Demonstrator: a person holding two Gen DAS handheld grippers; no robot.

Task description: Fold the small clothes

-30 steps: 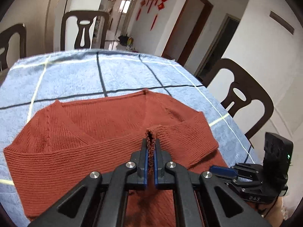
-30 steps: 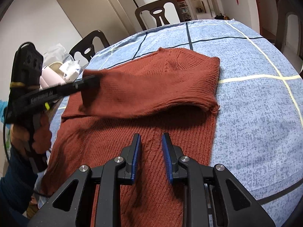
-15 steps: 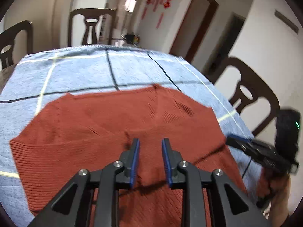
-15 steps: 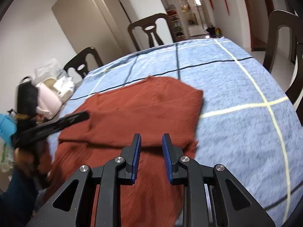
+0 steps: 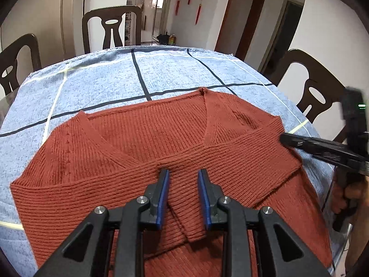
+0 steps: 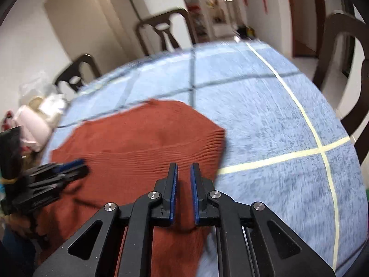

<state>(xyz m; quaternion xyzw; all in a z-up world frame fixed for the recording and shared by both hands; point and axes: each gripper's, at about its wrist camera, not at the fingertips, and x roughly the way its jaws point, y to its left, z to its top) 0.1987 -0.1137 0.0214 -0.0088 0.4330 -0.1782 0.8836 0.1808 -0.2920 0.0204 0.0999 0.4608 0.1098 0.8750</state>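
Note:
A rust-red knitted sweater (image 5: 147, 138) lies flat on the blue checked tablecloth (image 5: 103, 80), with both sleeves folded across its body. My left gripper (image 5: 183, 173) is open and empty, just above the folded sleeve cuff (image 5: 191, 226). My right gripper (image 6: 183, 166) is open and empty over the sweater's (image 6: 138, 143) right edge; the right wrist view is blurred. The right gripper also shows in the left wrist view (image 5: 283, 138) at the sweater's right shoulder. The left gripper shows in the right wrist view (image 6: 78, 165) at the left.
Dark wooden chairs (image 5: 111, 30) stand around the table, one at the right (image 5: 311, 87). White and pink items (image 6: 39, 115) sit at the table's far left edge. The cloth's far edge (image 5: 129, 48) is in view.
My left gripper has let go of the sleeve, opened and drawn back; the sleeve now lies across the sweater. My right gripper swung right to the sweater's edge.

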